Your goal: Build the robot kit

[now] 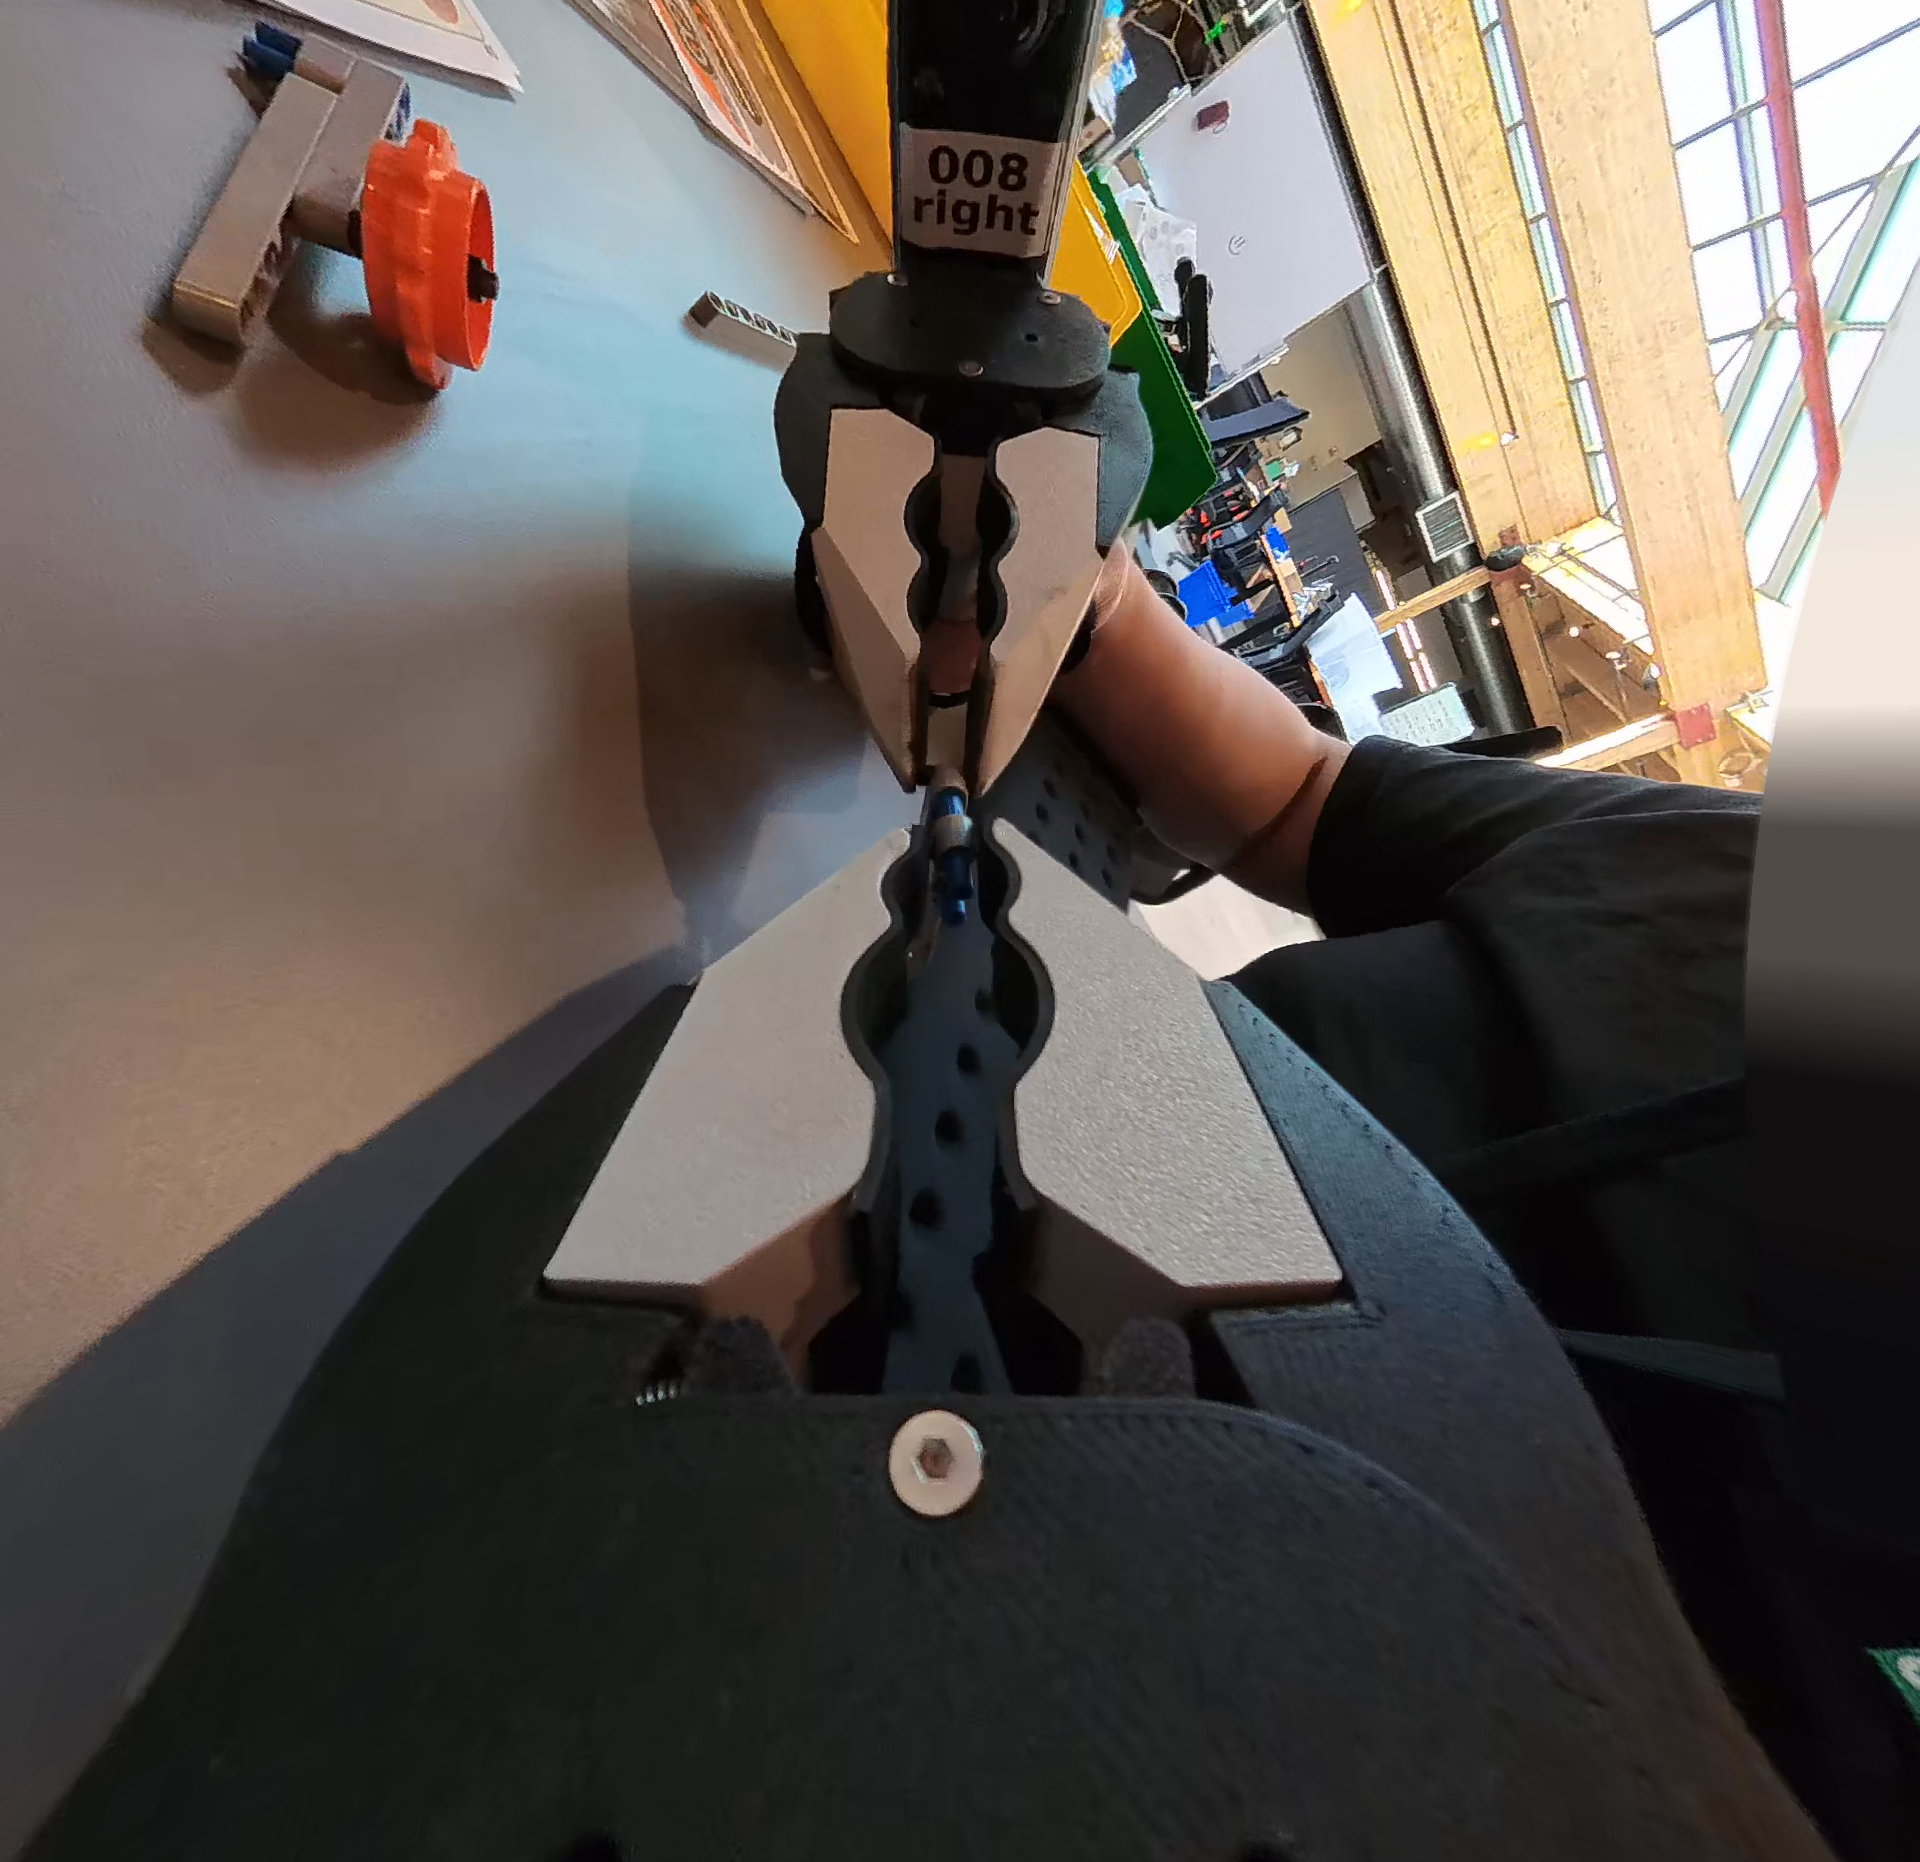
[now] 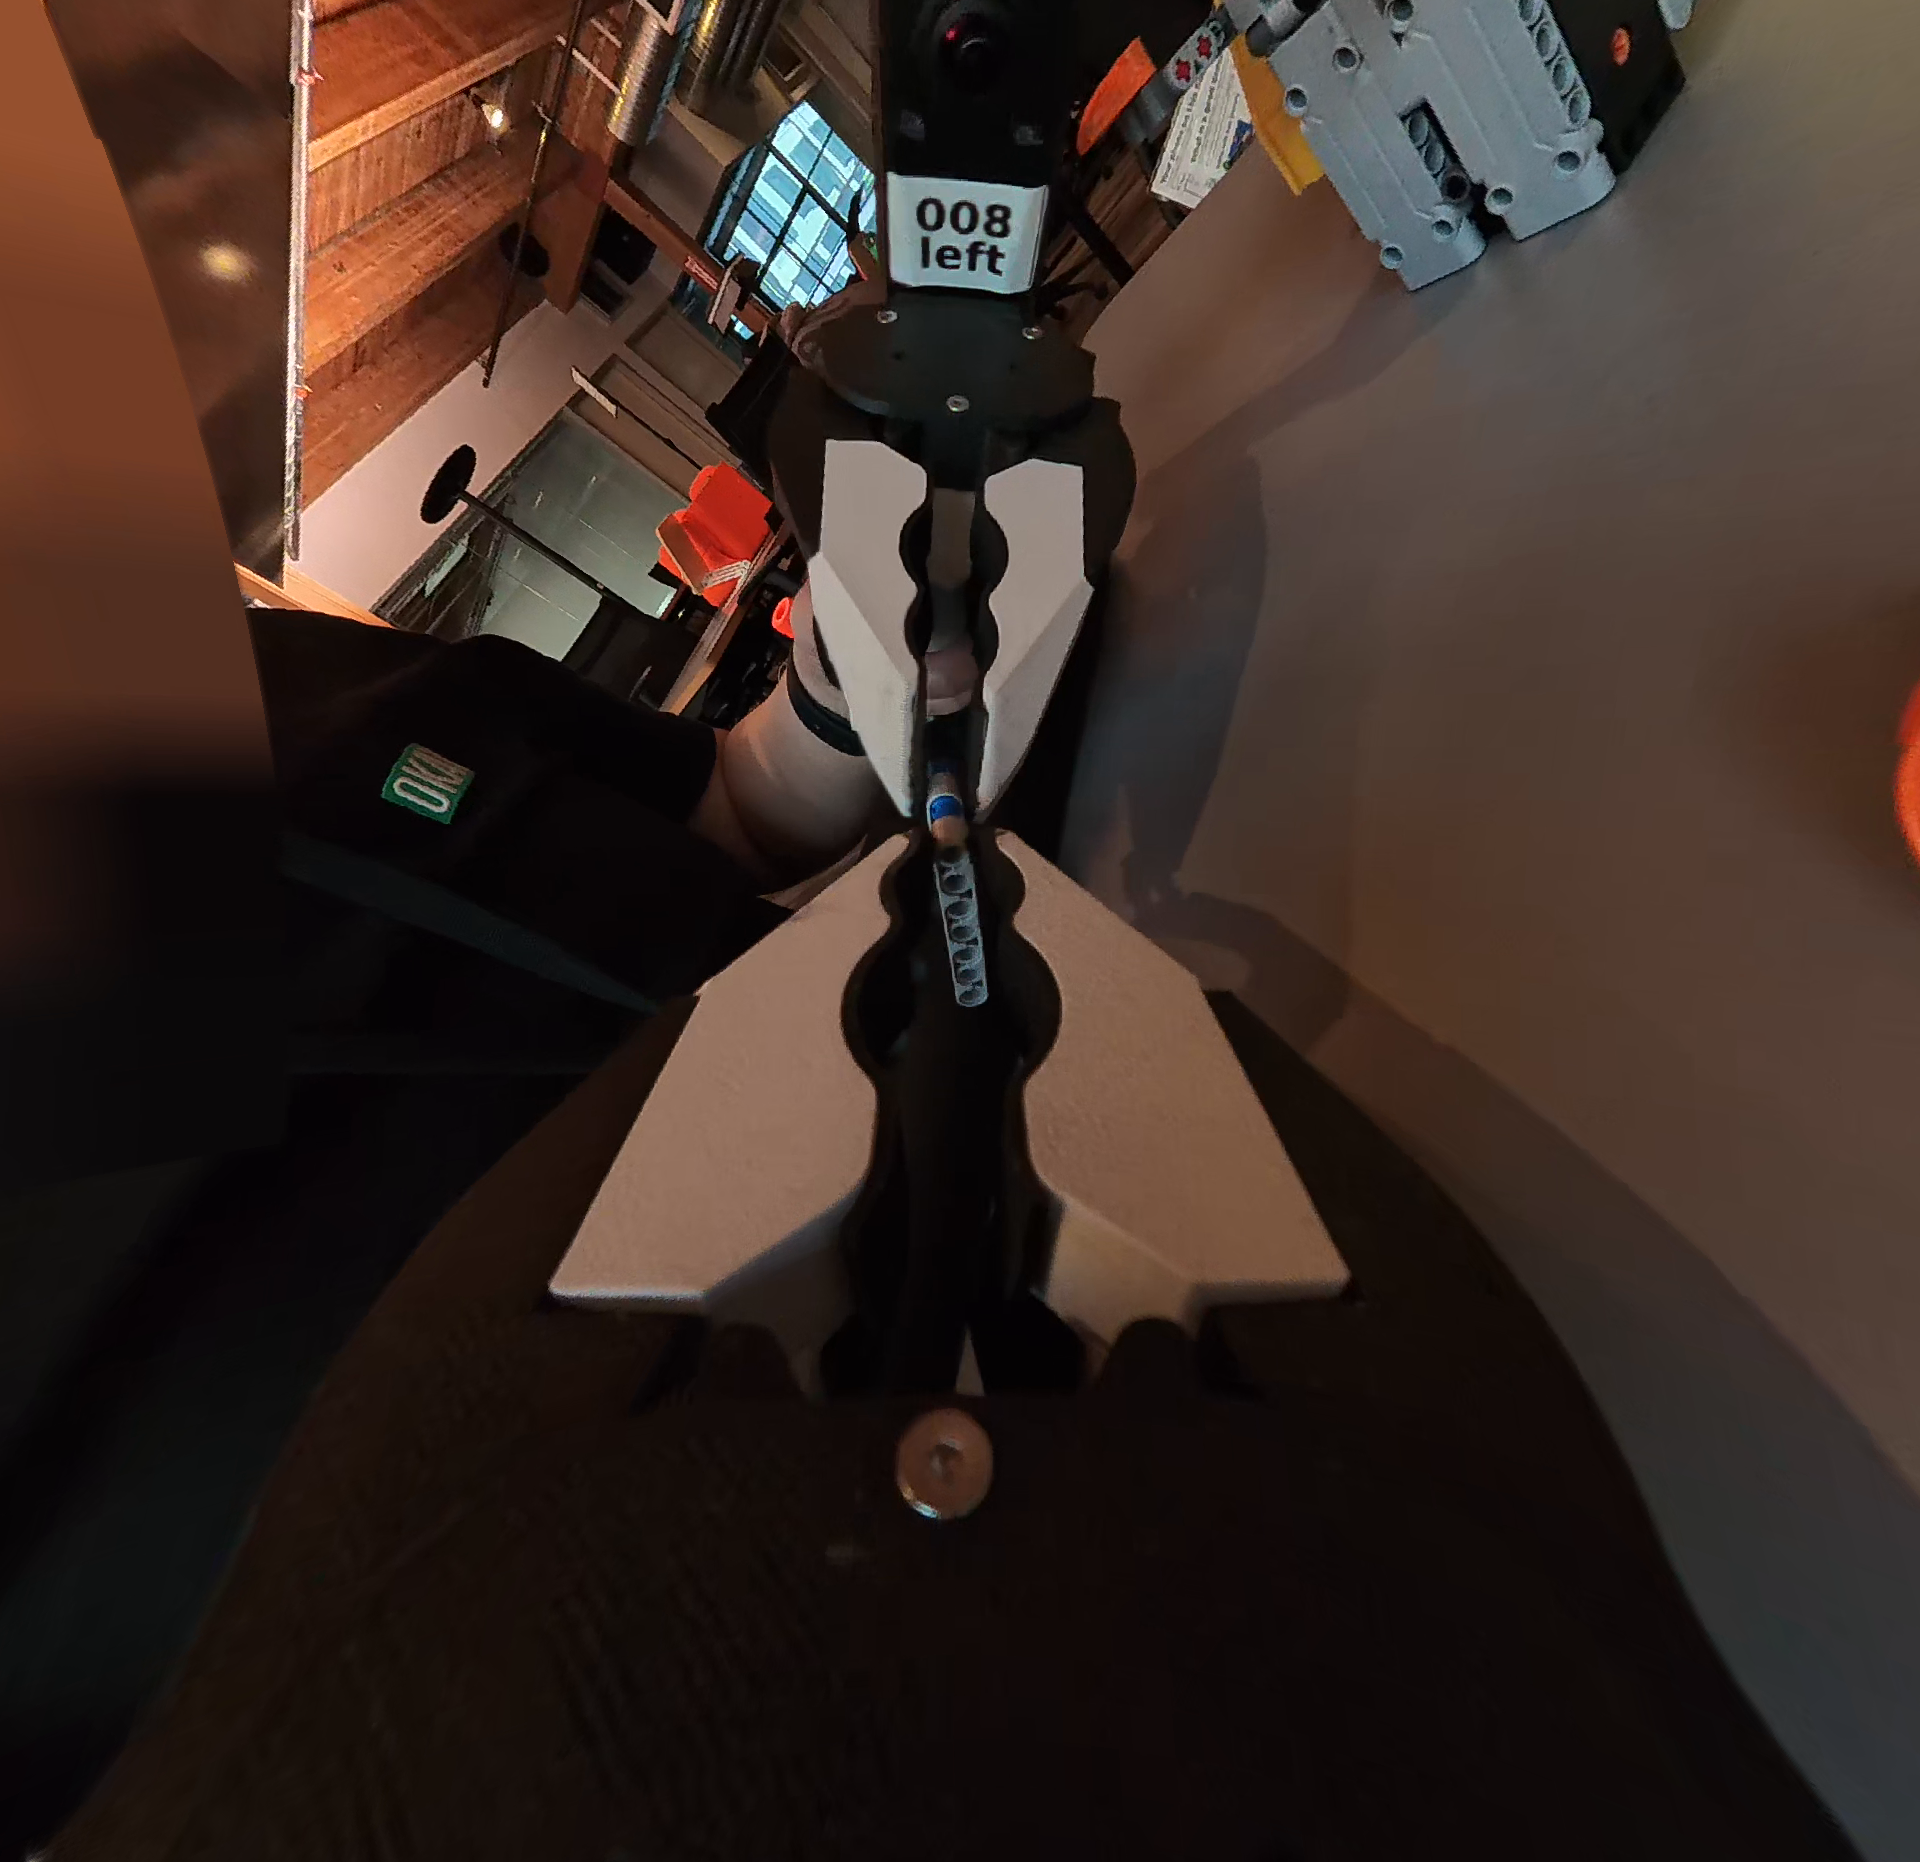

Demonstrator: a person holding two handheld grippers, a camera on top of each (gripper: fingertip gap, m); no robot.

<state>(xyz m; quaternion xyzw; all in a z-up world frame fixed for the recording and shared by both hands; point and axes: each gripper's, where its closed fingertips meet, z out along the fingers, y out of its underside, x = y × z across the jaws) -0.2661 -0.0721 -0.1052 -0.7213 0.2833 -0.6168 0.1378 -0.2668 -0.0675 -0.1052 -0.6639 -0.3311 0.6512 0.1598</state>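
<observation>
Item held: a blue pin with a short grey sleeve on it, clamped at the tips of the left gripper; its jaws stand nearly together on the pin.

The right gripper faces the pin head-on, tip to tip. Its jaws are closed on a slim grey beam with a row of holes, whose end meets the pin. Whether the pin is in a hole cannot be told.

Both tools are raised off the tabletop. A hand grips the right tool's handle, beyond the pin.

Well away from the pin, on the tabletop, lie an orange toothed wheel on grey bars and a loose grey strip.

Judgement: both holds are at the very tips, so either part could pivot. The contact calls for both tools on one axis, firm closure and no sideways load.
</observation>
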